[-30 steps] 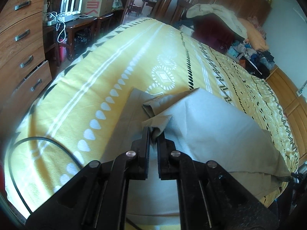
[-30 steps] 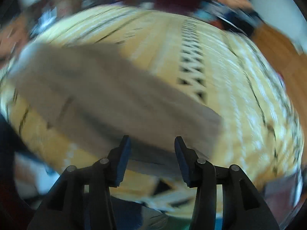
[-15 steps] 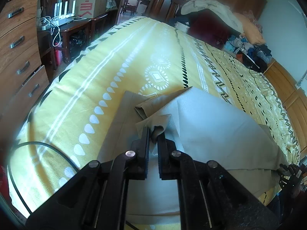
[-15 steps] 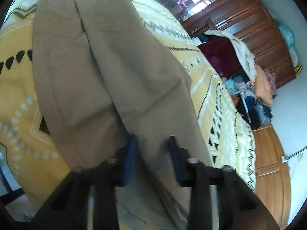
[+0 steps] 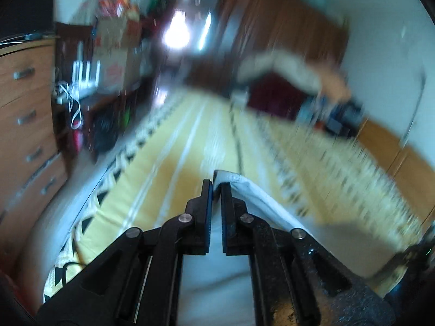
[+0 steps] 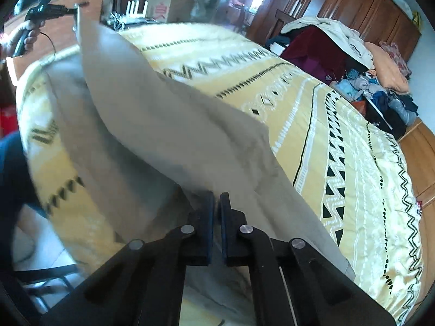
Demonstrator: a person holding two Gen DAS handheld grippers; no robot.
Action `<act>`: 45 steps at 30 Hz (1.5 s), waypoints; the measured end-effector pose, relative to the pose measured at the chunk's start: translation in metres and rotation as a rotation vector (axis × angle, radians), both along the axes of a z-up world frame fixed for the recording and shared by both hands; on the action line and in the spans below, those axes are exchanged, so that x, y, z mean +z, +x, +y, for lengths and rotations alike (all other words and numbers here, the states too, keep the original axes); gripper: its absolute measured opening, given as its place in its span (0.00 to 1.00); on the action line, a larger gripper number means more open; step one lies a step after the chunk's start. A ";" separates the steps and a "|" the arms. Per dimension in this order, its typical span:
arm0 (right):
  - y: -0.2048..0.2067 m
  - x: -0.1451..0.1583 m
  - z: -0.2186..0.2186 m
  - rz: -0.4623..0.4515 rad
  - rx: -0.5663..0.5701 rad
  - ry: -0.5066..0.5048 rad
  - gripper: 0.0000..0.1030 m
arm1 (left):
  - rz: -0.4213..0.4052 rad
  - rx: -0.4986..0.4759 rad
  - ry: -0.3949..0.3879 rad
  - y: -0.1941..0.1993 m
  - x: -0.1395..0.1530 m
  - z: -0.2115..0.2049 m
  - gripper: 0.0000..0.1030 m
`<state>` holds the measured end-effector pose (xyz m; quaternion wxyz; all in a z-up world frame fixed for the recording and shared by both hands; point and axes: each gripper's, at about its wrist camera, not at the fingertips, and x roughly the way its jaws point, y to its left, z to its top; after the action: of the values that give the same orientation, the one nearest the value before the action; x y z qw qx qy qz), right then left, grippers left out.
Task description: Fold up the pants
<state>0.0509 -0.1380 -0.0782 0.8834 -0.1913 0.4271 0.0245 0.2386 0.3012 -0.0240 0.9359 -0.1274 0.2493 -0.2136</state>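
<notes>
Left gripper (image 5: 214, 190) is clamping a pale edge of the pants (image 6: 163, 125), fabric pinched between the blue pads and trailing off to the right & down toward the bed (image 5: 176, 163). That view is badly blurred, so which part of the garment it's holding can't be told. In the right wrist view the same gripper is showing at far left, up above the bed w/ a hand (image 6: 28, 38) around its handle, and the beige cloth is hanging from it in a long raised sheet.

Right gripper (image 6: 217, 201) has just been closing, and its jaws are now pinching the near edge of the pants, cloth bunching around the fingers. The rest of the pants is draping over the near-left part of the yellow patterned bedspread, stretched between the two grippers.

A heap of clothes (image 6: 353, 62) is sitting at the bed's far right end, wooden wardrobes (image 6: 339, 2) behind it. A chest of drawers (image 5: 24, 125) is standing left of the bed.
</notes>
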 end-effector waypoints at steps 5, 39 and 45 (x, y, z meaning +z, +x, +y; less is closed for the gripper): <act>-0.014 -0.036 0.010 0.155 0.044 0.004 0.04 | 0.186 0.065 0.117 -0.021 -0.067 0.033 0.05; 0.007 -0.023 0.129 0.058 0.184 -0.005 0.53 | 0.511 0.089 -0.305 -0.008 -0.132 0.069 0.54; 0.008 -0.031 0.117 0.078 0.144 0.000 0.53 | 0.576 0.114 -0.236 0.032 -0.153 0.056 0.53</act>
<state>0.0592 -0.0211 -0.1097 0.8620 -0.2207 0.4463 0.0956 0.2703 0.3575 -0.1767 0.8161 -0.3042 0.4699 -0.1435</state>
